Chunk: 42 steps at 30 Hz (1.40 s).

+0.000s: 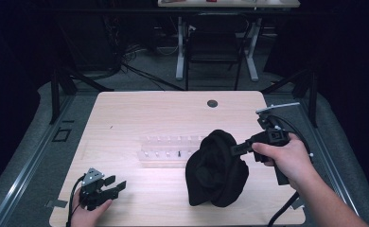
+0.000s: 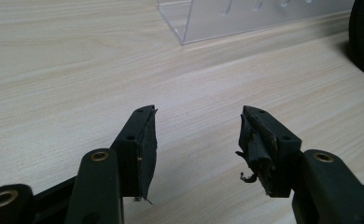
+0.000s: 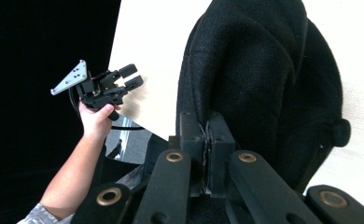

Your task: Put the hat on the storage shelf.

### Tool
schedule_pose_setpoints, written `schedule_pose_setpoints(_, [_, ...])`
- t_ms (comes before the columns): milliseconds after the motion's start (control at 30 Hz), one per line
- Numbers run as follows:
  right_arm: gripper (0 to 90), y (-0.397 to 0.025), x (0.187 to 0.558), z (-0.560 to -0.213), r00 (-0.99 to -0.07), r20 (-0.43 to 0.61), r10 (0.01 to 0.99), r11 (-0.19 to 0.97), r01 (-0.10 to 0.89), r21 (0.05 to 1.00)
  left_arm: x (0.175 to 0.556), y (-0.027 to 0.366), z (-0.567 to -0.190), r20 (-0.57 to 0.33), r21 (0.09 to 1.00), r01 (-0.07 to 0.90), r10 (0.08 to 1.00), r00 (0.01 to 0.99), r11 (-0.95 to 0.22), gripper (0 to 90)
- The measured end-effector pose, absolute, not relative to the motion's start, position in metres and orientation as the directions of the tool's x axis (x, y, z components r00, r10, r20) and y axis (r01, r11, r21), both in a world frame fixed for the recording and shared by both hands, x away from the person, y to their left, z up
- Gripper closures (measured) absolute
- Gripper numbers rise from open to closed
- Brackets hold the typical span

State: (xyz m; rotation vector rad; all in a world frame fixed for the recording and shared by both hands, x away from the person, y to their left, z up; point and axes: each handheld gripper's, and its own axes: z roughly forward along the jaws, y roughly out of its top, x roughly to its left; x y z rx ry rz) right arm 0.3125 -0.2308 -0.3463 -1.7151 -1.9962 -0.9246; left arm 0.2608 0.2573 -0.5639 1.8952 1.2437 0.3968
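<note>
Here we hold the left gripper (image 1: 118,186) low over the table's (image 1: 126,113) near-left corner, jaws spread wide with nothing between them. At centre lies a clear rack (image 1: 166,150), and just right of it the black hat (image 1: 216,170) rests on the table. Our right gripper (image 1: 234,150) has its jaws clamped tight on the hat's upper edge.

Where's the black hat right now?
In the high view the black hat sits right of centre on the table, just in front of the clear rack, pinched by the right tongs.
</note>
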Motion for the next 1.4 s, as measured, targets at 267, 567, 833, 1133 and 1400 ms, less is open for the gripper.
schedule_pose_setpoints(267, [88.5,-0.233,0.312,-0.338,-0.209,0.649,0.731,0.037,0.963,0.268,0.261,0.258,-0.563,-0.167,0.768,0.615,0.870,0.464,-0.180,46.4])
schedule_pose_setpoints(567, [88.5,-0.237,0.314,-0.331,-0.208,0.661,0.721,0.018,0.959,0.282,0.261,0.258,-0.564,-0.165,0.769,0.613,0.871,0.463,-0.181,46.4])
schedule_pose_setpoints(833, [88.5,-0.239,0.315,-0.320,-0.216,0.677,0.704,0.008,0.955,0.296,0.261,0.258,-0.563,-0.164,0.768,0.614,0.869,0.466,-0.184,46.4])
schedule_pose_setpoints(1133, [88.5,-0.240,0.316,-0.301,-0.239,0.691,0.682,-0.008,0.943,0.333,0.261,0.258,-0.564,-0.166,0.769,0.613,0.869,0.465,-0.181,46.4])
schedule_pose_setpoints(1400, [88.5,-0.240,0.320,-0.287,-0.248,0.694,0.676,-0.024,0.934,0.357,0.261,0.257,-0.564,-0.167,0.766,0.616,0.868,0.467,-0.184,46.4])
